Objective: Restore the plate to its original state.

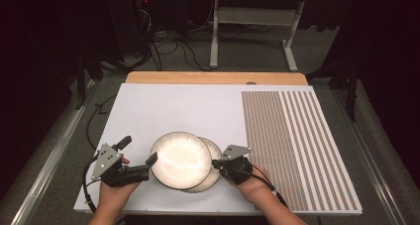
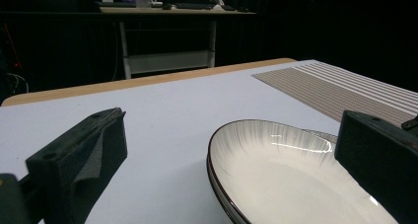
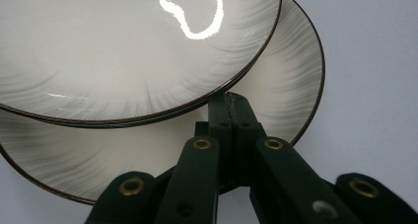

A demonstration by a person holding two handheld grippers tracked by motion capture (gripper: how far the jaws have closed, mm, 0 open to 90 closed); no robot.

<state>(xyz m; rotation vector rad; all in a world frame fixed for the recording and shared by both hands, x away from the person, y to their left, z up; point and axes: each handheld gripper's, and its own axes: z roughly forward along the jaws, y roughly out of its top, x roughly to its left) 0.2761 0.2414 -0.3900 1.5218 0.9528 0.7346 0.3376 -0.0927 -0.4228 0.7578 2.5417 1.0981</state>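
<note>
Two grippers are seen in the lower part of the high view. Left gripper [image 1: 139,150], at lower left, is held with its jaws spread wide, one jaw near the upper plate's left rim and the other out over the bare board; nothing is gripped between them. Right gripper [image 1: 216,164], right of centre at the bottom, is pressed together, its jaws meeting at the rim of the lower plate; in the right gripper view they are seen closed on that rim just below the upper plate's edge. Two hands are counted, the left hand [image 1: 115,194] and the right hand [image 1: 254,185], entering from the bottom edge.

One white board [image 1: 188,108] is laid across the middle of the frame, with a striped panel [image 1: 292,140] on its right side. A wooden table edge [image 1: 216,78] is visible beyond it.

Two plates are counted, pale with dark rims. The upper plate [image 1: 181,159] is stacked off-centre on the lower plate [image 1: 214,173], which protrudes toward the lower right. In the upper part of the frame a table frame [image 1: 252,17] and loose cables [image 1: 171,46] are seen on the floor.
</note>
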